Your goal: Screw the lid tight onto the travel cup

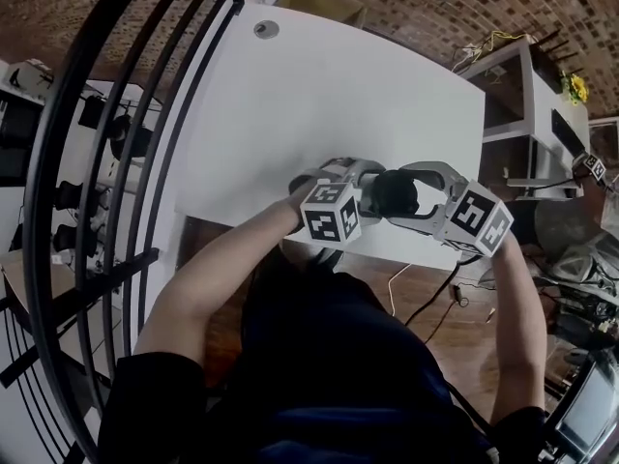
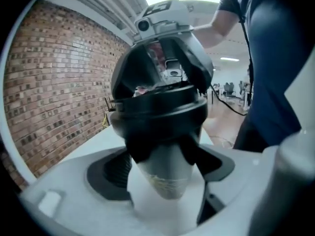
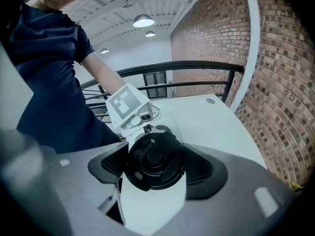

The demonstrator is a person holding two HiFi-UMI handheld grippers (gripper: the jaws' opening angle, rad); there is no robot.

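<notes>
The travel cup is held in the air over the white table's near edge, between the two grippers. Its pale tapered body (image 2: 165, 173) sits between the jaws of my left gripper (image 2: 163, 178), which is shut on it. The black lid (image 2: 157, 109) rests on the cup's top. My right gripper (image 3: 156, 162) is shut on that lid (image 3: 155, 157), one jaw on each side. In the head view the lid (image 1: 395, 193) shows as a dark lump between the left gripper (image 1: 363, 189) and the right gripper (image 1: 414, 193); the cup body is hidden there.
The white table (image 1: 319, 95) stretches ahead with a round grommet (image 1: 266, 29) at its far end. A black railing (image 1: 145, 114) runs along the left. A grey shelf unit (image 1: 522, 104) stands at the right, and cables (image 1: 426, 303) lie on the wooden floor.
</notes>
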